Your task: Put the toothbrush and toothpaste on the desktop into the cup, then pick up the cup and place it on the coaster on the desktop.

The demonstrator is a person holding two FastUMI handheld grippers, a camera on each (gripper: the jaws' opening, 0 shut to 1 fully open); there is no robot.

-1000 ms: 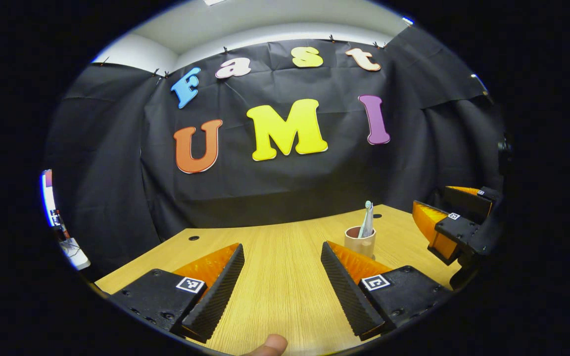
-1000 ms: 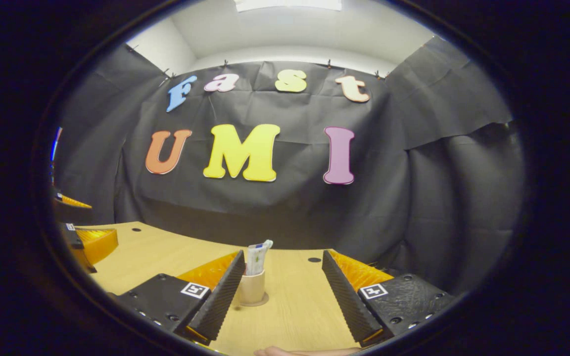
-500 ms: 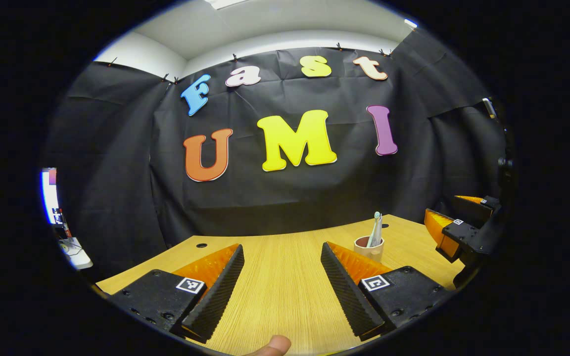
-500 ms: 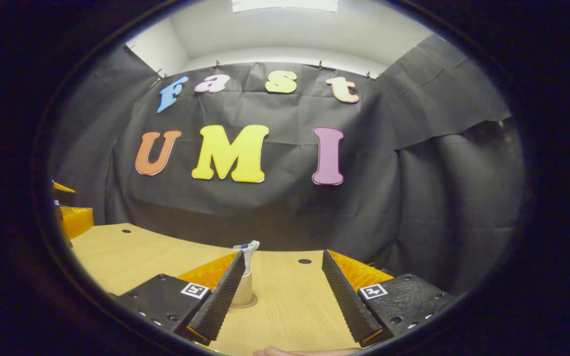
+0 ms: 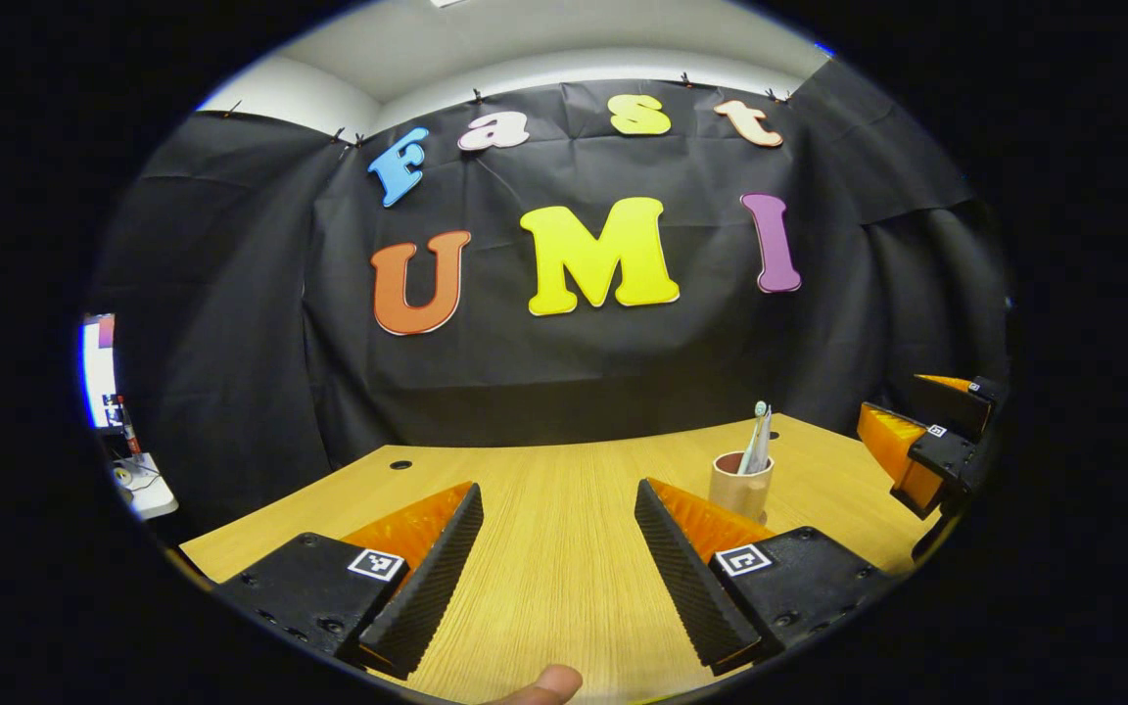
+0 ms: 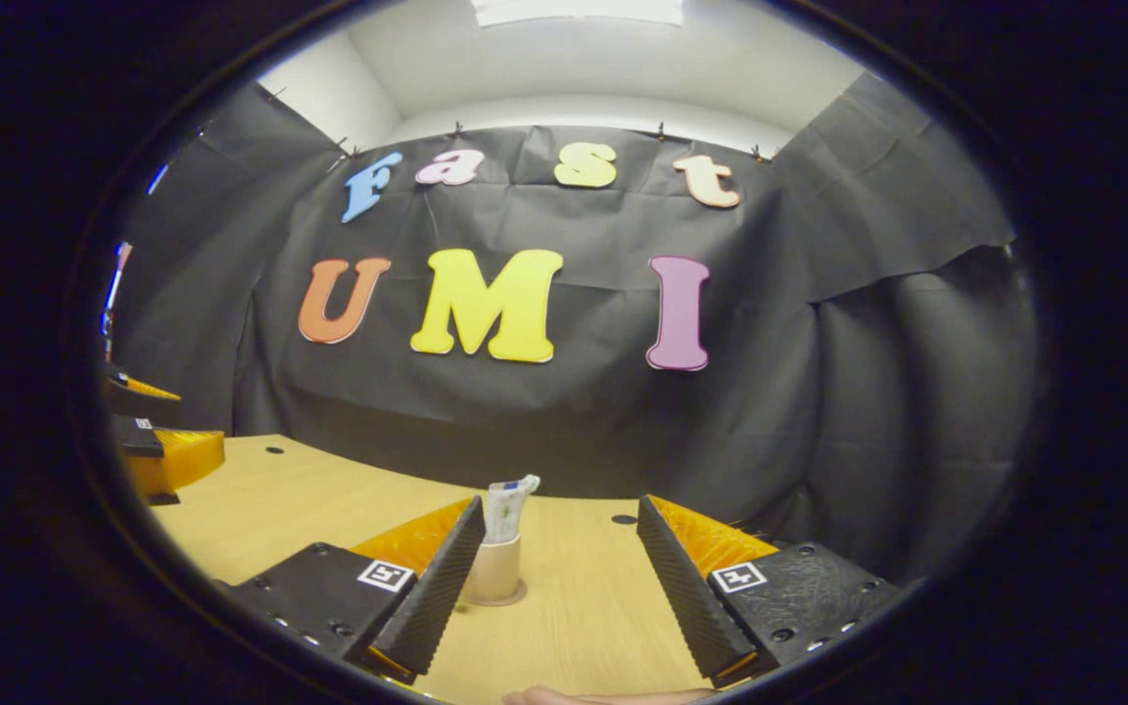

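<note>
The tan round cup (image 6: 495, 570), holding the toothbrush (image 5: 756, 436) and white toothpaste tube (image 6: 505, 509), stands on a round coaster (image 6: 510, 597) on the wooden desktop (image 5: 554, 529). Your left gripper (image 5: 556, 578) and right gripper (image 6: 554, 587) hover level, fingers spread, grasping nothing.

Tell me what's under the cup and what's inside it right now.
The cup stands on a round coaster on the wooden desktop. A toothbrush and the toothpaste stick up out of it. Their lower ends are hidden by the cup's wall.
</note>
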